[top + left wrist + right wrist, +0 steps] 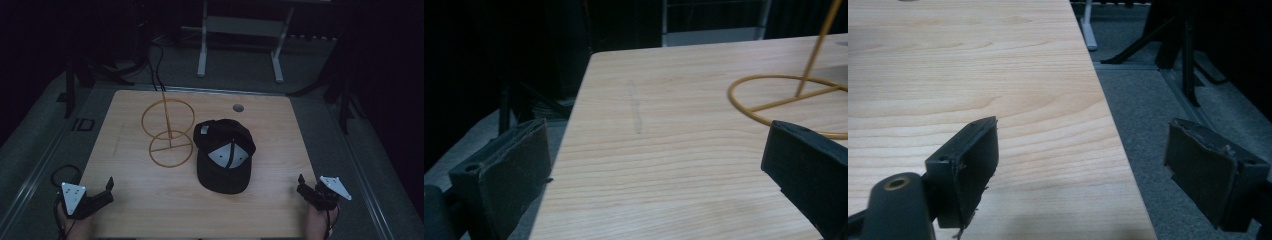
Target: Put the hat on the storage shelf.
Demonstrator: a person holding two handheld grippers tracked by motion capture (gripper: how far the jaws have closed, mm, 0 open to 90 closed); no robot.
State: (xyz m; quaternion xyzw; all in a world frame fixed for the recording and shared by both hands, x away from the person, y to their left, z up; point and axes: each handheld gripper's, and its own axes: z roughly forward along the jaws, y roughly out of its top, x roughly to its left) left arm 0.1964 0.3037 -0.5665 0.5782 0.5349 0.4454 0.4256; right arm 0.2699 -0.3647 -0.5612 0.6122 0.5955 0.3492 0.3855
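Sitting mid-table on the light wooden tabletop (150, 200) in a dark room, the black baseball cap (223, 155) has both grippers well off: left gripper (102, 192) and right gripper (302, 186), jaws apart, empty.

Cap and wire stand at the table's middle, grippers at the near corners

On the table (150, 205) the cap (223, 156) lies just right of the wire stand (169, 132). The left gripper (102, 192) sits at the near left edge and the right gripper (306, 187) at the near right edge, both well apart from the cap. A white frame (240, 37) stands behind the table.
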